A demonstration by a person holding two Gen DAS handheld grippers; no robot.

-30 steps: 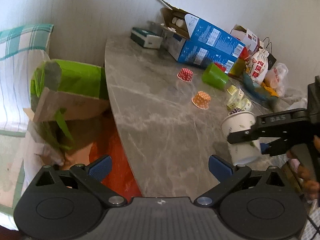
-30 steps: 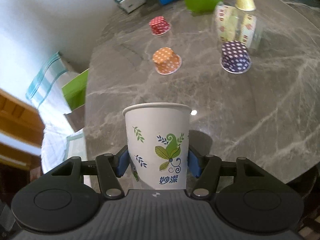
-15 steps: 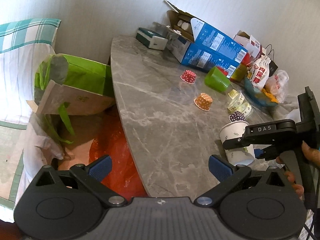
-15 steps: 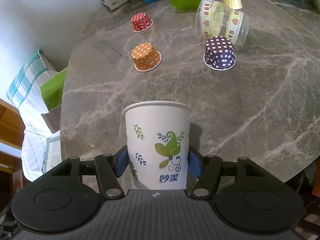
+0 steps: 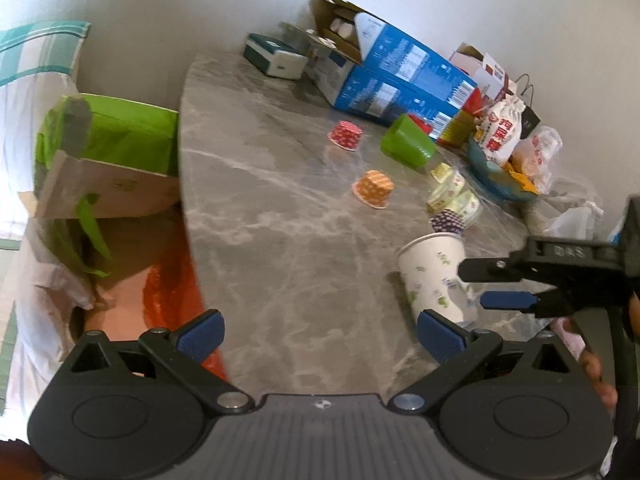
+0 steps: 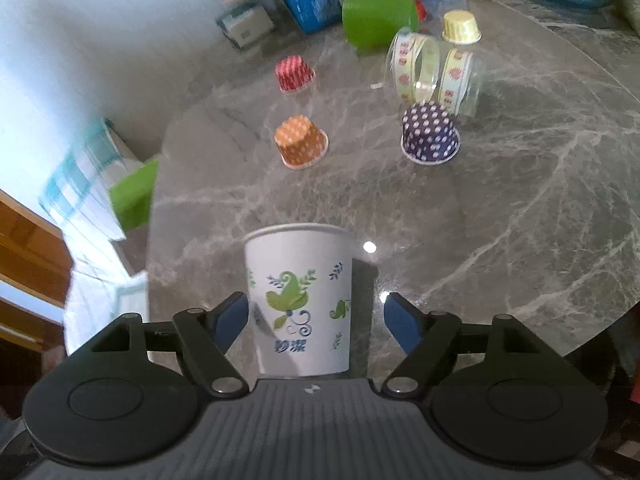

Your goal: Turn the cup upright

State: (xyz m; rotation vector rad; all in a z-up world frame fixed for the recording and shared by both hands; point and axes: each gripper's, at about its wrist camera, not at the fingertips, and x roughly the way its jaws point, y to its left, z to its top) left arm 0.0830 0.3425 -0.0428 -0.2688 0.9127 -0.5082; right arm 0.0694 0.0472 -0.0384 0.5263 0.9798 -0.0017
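Cup [image 6: 299, 300]: white paper, leaf print, upright on my table [image 6: 500, 208], mouth up, near the front edge.
Right gripper [image 6: 316, 320]: my jaws stand apart around the cup's lower half; left pad close to the wall, a clear gap at the right pad. Nothing held.
Right gripper from the left view [image 5: 486, 286]: comes in from the right, level with the cup [image 5: 436, 276], fingers on either side of its base.
Left gripper [image 5: 320, 334]: wide open, empty, hovering over the table edge [image 5: 192, 208], well left of the cup.
Liners: orange [image 6: 301, 141] and purple [image 6: 430, 134] dotted ones upside down beyond the cup; red [image 6: 294, 74] farther back; yellow [image 6: 461, 26] behind the jar.
Jar [image 6: 432, 72]: clear plastic, on its side, just behind the purple liner.
Green cup [image 6: 376, 19]: on its side near the blue boxes [image 5: 400, 76].
Off the table, left view: green bag [image 5: 108, 136] in a carton beside the edge.
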